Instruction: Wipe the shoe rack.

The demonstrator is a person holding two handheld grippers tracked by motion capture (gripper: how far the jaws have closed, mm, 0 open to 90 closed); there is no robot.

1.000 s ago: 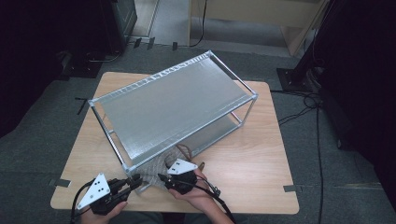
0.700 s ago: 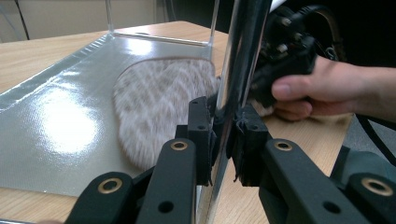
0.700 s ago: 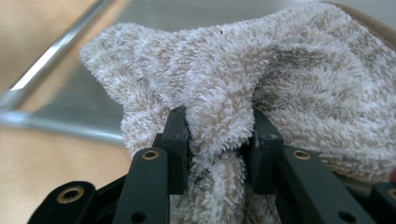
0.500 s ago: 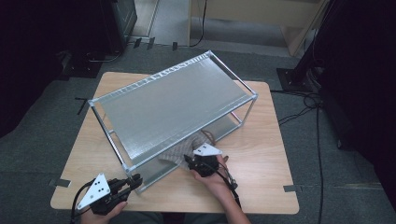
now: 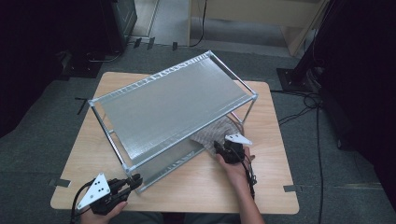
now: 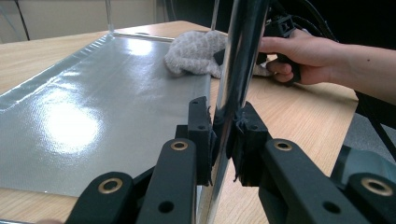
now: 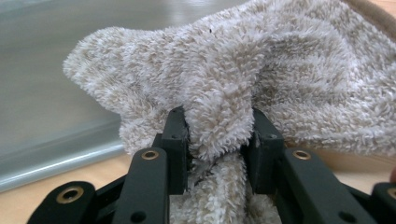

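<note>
The surface (image 5: 261, 186) is pale wood-grain with rounded corners, standing on a grey carpeted floor (image 5: 42, 140); short strips of dark tape (image 5: 60, 182) lie on the carpet by its near left corner, and another strip (image 5: 289, 188) by its near right edge; black cables (image 5: 306, 100) trail across the carpet on the right, near a dark stand base (image 5: 292, 77); beyond the far edge stands light wooden furniture (image 5: 261, 18); the far left and the whole right side lie in deep shadow; the light is dim and even.
</note>
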